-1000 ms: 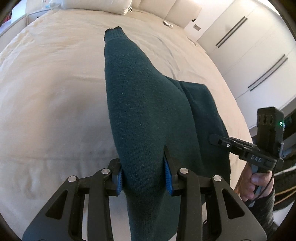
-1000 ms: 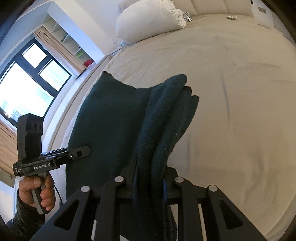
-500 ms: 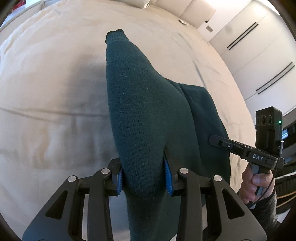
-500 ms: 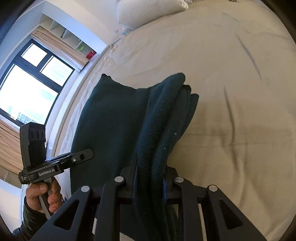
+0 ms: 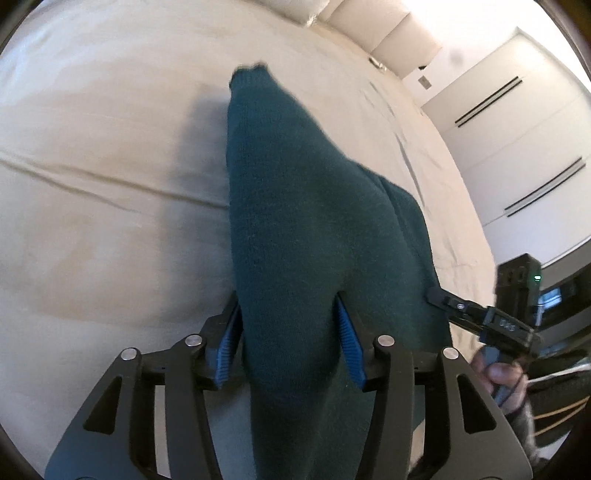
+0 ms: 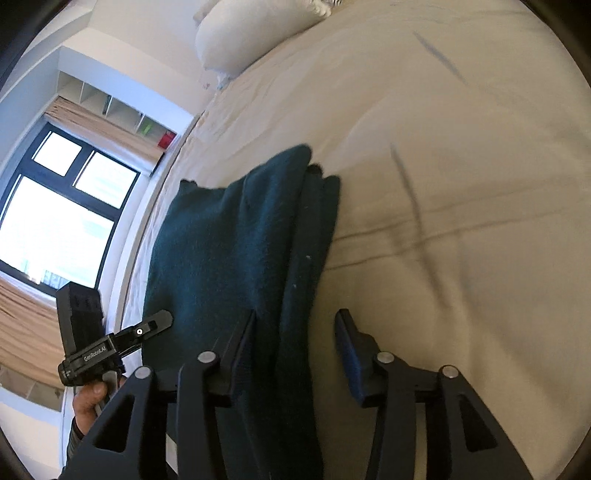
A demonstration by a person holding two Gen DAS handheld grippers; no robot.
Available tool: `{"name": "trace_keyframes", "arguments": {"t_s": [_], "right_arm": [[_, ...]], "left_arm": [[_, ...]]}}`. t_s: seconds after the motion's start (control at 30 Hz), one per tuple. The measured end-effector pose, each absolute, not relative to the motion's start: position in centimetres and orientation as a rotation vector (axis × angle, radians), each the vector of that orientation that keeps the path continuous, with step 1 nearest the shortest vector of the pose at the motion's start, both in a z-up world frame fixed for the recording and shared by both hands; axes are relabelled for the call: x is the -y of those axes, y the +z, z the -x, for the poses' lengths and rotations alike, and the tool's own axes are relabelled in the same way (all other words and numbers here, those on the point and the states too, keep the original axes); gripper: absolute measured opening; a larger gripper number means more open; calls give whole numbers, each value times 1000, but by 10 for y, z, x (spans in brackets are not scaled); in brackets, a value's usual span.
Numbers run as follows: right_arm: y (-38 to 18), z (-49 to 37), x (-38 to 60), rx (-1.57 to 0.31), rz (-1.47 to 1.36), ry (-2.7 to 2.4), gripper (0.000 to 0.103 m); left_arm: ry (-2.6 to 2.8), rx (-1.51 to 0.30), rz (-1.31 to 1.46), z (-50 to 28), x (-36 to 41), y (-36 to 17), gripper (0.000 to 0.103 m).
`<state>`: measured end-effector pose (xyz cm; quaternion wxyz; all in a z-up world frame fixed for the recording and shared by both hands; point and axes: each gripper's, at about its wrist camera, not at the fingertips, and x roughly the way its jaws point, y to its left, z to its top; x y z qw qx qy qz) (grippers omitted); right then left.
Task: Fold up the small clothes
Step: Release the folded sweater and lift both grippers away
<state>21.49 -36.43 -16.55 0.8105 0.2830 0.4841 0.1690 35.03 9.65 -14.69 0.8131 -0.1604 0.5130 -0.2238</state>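
A dark green knitted sweater (image 5: 303,229) lies partly folded on the cream bed (image 5: 110,184). One sleeve runs up from between my left gripper's (image 5: 288,332) blue pads, which stand wide on either side of it. In the right wrist view the sweater (image 6: 229,251) lies bunched along its right edge. My right gripper (image 6: 295,332) is open; the fabric rests against its left finger and the right pad (image 6: 349,354) stands clear. Each gripper shows in the other's view, the right one (image 5: 491,325) and the left one (image 6: 110,343).
White pillows (image 6: 251,33) lie at the head of the bed. White wardrobe doors (image 5: 517,129) stand along the right side. A window (image 6: 55,214) with tan curtains and shelves is on the left side. The bedsheet has creases.
My right gripper has opened and let go of the bunched sweater edge. My left gripper's jaws have widened around the sleeve. Both views have tilted down toward the bed.
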Motion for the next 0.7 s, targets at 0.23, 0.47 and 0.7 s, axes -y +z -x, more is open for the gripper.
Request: {"name": "trace_keyframes", "arguments": {"t_s": [0.23, 0.47, 0.7], "right_arm": [[-111, -164, 385, -865, -436, 178, 52], [-41, -108, 369, -638, -271, 75, 86], [24, -51, 342, -344, -148, -3, 103]], "left_arm": [[-319, -752, 133, -290, -100, -74, 75], [-191, -412, -78, -193, -80, 3, 101], [1, -321, -153, -150, -67, 51, 103]]}}
